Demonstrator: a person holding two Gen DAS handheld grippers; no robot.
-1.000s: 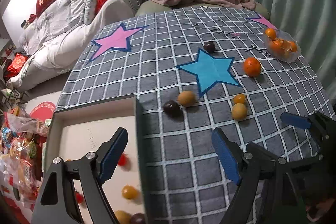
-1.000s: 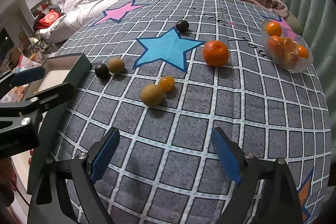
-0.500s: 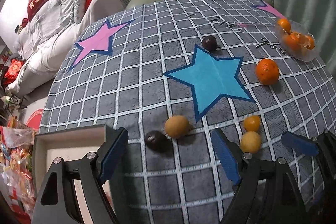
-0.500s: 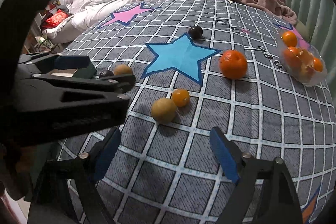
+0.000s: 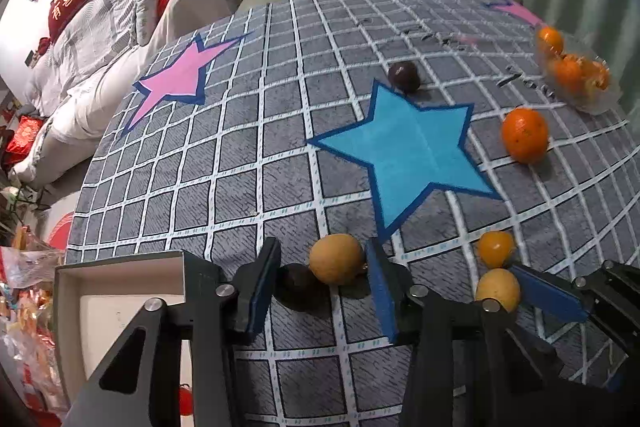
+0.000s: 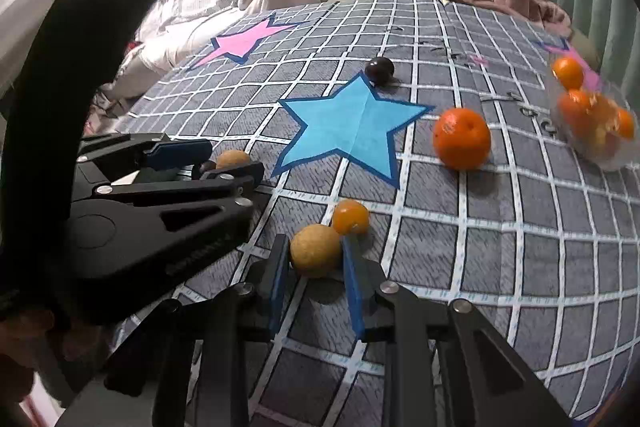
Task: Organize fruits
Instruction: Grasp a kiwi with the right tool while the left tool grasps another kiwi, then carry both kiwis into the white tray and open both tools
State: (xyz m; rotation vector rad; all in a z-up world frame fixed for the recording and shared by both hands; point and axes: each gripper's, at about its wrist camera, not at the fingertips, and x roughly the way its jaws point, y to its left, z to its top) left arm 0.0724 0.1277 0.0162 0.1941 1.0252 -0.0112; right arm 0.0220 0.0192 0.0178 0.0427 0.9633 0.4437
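The left gripper (image 5: 322, 281) has just been closing and now brackets two fruits lying side by side across its jaws: a dark plum (image 5: 296, 281) against the left pad and a yellow-brown fruit (image 5: 337, 259) against the right one. The open box (image 5: 120, 267) lies just left of it, so the carry is short. The right gripper (image 6: 314, 259) has also just been closing and pinches a second yellow-brown fruit (image 6: 315, 255); a small orange fruit (image 6: 351, 217) touches its far side. From there the box lies farther off to the left, beyond the other gripper.

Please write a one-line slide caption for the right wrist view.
Right gripper closed on a yellow-brown fruit beside a small orange.
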